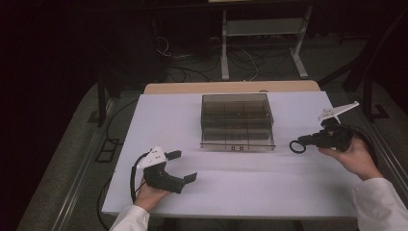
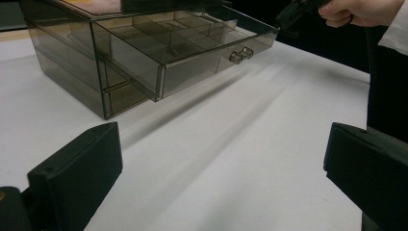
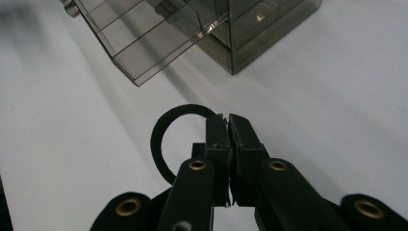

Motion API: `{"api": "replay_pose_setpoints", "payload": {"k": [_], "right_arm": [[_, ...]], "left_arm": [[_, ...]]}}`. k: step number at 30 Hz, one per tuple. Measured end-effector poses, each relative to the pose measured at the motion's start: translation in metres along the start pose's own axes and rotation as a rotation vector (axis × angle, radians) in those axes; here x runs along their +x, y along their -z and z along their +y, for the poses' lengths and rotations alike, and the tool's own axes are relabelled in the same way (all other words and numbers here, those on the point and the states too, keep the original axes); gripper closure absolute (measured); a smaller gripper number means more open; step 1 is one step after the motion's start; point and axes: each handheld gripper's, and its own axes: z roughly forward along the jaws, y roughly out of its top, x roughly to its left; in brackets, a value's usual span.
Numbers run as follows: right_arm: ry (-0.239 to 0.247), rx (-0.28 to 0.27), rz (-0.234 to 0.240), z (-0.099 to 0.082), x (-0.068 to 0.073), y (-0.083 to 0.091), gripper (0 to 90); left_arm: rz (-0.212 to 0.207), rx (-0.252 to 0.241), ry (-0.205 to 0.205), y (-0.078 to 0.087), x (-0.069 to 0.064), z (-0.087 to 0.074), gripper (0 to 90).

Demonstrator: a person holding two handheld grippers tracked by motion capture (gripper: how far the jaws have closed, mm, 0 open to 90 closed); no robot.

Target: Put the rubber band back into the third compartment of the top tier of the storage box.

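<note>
Ring (image 1: 297, 146), black, pinched in the right gripper (image 1: 308, 142) at the right of the white table (image 1: 240, 192), just off the drawer's front right corner, low over the tabletop; contact with the table can't be told.

Left to right in the high view: left hand (image 1: 150, 195) comes up from the bottom edge, white sleeve (image 1: 129, 219) cut off by the frame. It holds the left gripper (image 1: 185, 166) near the front left of the table, jaws pointing right and spread wide, nothing between them. In the left gripper view the two black jaws sit at the far bottom corners with bare table between.

Centre: smoky clear drawer box (image 1: 237, 108) at the back middle, its top drawer (image 1: 237, 137) pulled out toward the person, small knobs (image 2: 240, 54) on the front. Drawer has divided compartments; contents can't be made out through the tinted plastic.

Right: right hand (image 1: 353, 156) angled in from the lower right, gripper pointing left toward the drawer, grey plate (image 1: 337, 111) tilted up on top. In the right gripper view the jaws are closed tight on the ring's rim (image 3: 166, 134), ring sticking out to the left, part of it hidden behind the jaws.

Open table in front of the drawer between the two grippers. Room beyond the table is dark, with cables and a frame barely visible.
</note>
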Motion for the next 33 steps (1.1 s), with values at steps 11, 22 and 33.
{"api": "replay_pose_setpoints", "payload": {"k": [11,22,33], "right_arm": [[0.019,-0.012,0.004,0.013,0.004,0.004,86.6],[0.035,-0.016,0.007,0.022,0.007,0.006,86.6],[0.056,-0.016,0.006,0.032,0.011,0.009,86.6]], "left_arm": [[0.001,0.000,0.000,0.000,0.000,0.000,0.0],[0.000,-0.001,0.000,0.000,0.000,0.000,0.0],[0.000,-0.003,0.002,0.000,0.000,0.000,0.0]]}}
